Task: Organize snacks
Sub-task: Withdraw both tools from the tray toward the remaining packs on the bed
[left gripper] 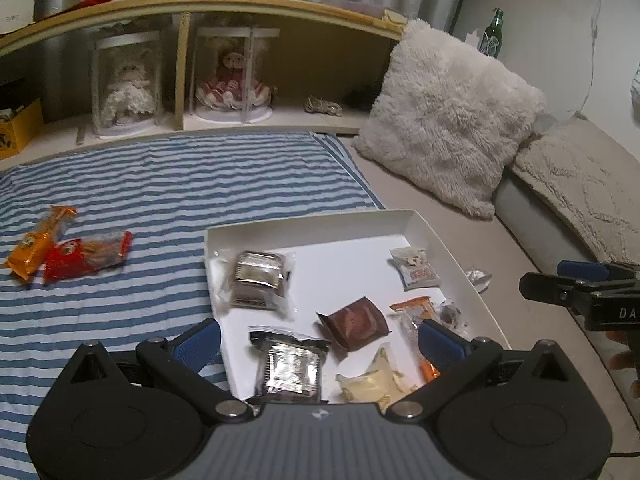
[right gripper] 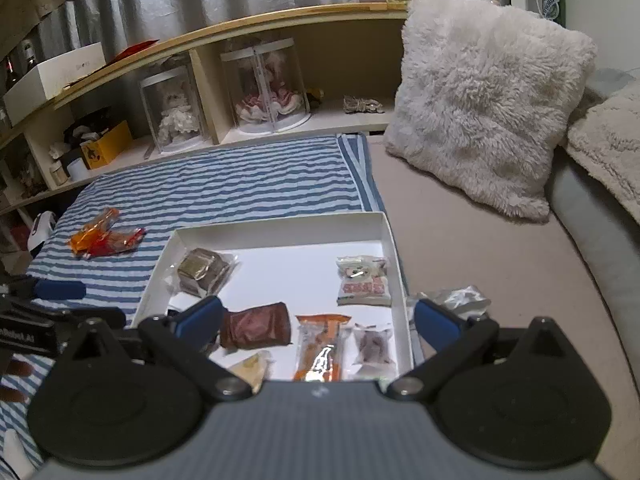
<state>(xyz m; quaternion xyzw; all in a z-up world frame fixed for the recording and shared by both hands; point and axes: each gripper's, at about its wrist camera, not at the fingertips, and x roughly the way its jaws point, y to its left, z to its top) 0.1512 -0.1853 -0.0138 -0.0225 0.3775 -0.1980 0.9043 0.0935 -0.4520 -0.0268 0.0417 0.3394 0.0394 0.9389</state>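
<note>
A shallow white box (left gripper: 304, 224) (right gripper: 276, 224) lies on the bed and holds several wrapped snacks: a brown packet (left gripper: 354, 322) (right gripper: 256, 326), silver-wrapped bars (left gripper: 258, 278) (right gripper: 202, 270), an orange packet (right gripper: 320, 346) and a white-and-red packet (left gripper: 416, 268) (right gripper: 362, 280). My left gripper (left gripper: 320, 340) hangs open above the box's near part with nothing between its fingers. My right gripper (right gripper: 318, 320) is also open and empty over the box's near edge. An orange packet (left gripper: 38, 242) and a red packet (left gripper: 86, 256) (right gripper: 110, 242) lie on the striped sheet to the left. A silver wrapper (right gripper: 460, 298) (left gripper: 478, 278) lies just right of the box.
A fluffy white pillow (left gripper: 448, 116) (right gripper: 484, 100) leans at the back right beside a beige blanket (left gripper: 580, 192). Behind the striped sheet (left gripper: 180, 184) runs a wooden shelf (left gripper: 224, 4) with two cased dolls. A green bottle (left gripper: 494, 34) stands by the wall.
</note>
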